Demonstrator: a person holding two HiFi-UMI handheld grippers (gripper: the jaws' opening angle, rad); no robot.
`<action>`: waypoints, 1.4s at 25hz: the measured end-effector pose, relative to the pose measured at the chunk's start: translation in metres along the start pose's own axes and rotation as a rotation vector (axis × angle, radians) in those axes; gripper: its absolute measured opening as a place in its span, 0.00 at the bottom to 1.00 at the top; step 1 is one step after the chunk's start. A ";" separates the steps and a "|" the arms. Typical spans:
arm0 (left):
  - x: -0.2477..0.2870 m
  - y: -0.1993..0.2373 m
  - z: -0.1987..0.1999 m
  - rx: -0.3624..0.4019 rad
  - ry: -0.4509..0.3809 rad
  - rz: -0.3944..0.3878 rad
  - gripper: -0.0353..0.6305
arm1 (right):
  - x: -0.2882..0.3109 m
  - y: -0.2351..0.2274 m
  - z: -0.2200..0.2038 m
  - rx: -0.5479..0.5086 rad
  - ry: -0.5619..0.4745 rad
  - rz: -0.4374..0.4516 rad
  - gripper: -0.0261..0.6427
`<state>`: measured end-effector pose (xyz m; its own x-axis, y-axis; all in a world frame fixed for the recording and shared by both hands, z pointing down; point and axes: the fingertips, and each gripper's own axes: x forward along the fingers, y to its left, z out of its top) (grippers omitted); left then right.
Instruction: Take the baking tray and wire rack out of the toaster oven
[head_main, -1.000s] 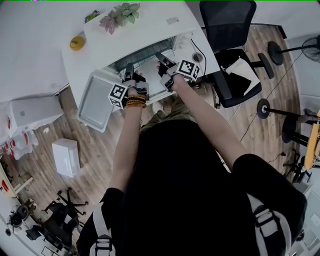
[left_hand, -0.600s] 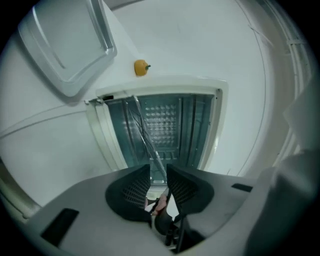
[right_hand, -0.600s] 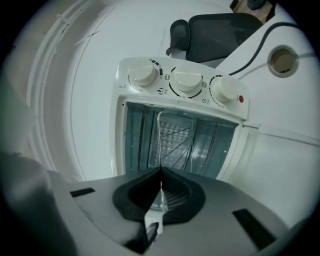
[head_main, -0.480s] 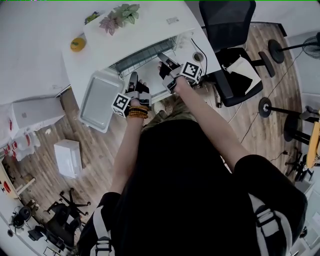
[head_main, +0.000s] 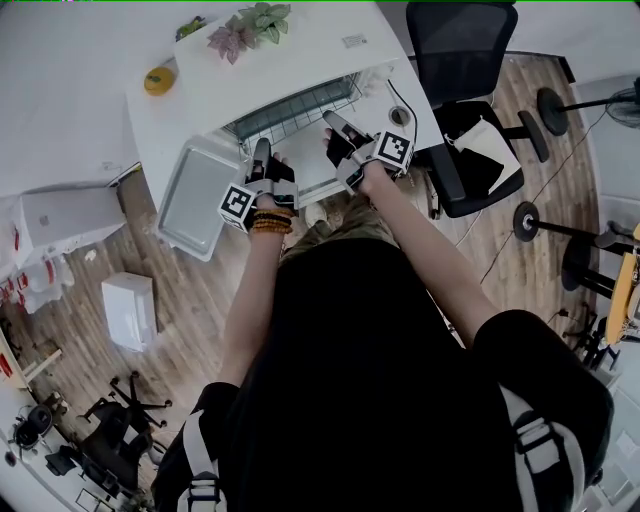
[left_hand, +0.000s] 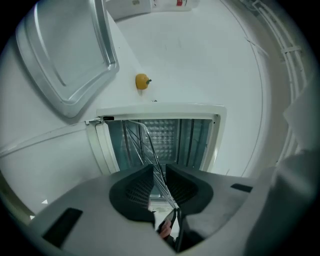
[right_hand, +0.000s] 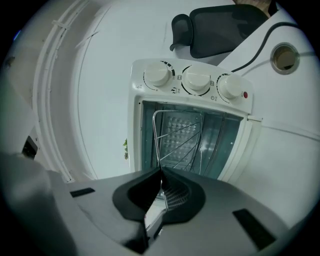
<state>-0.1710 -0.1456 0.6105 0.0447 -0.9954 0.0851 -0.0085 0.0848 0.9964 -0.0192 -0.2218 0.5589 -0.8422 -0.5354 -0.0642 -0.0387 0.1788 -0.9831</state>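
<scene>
Looking down in the head view, the left gripper (head_main: 262, 150) and right gripper (head_main: 335, 125) both reach level to the open toaster oven (head_main: 290, 65), each at the front edge of the wire rack (head_main: 300, 105), which sticks partly out of the opening, while the baking tray (head_main: 195, 195) lies on the white table (head_main: 150, 130) just left of the oven. The left gripper view shows its jaws, which have just been closing, pinching the rack's front wires, with a small orange fruit (left_hand: 142, 81) beyond the tray. The right gripper view shows its jaws clamped tight on the rack's thin rim wire, with three white knobs (right_hand: 197, 79) above the opening.
</scene>
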 end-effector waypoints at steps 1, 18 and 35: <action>-0.001 -0.002 -0.001 0.003 0.011 -0.006 0.19 | -0.001 0.001 -0.001 -0.001 0.004 0.006 0.09; -0.044 -0.013 -0.032 -0.086 0.059 -0.023 0.13 | -0.053 0.014 -0.028 0.051 0.031 0.023 0.09; -0.077 -0.026 -0.064 -0.051 -0.057 0.032 0.12 | -0.085 0.020 -0.029 0.140 0.205 0.010 0.09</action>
<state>-0.1102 -0.0682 0.5781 -0.0120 -0.9929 0.1184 0.0416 0.1178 0.9922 0.0365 -0.1487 0.5495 -0.9343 -0.3528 -0.0520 0.0329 0.0599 -0.9977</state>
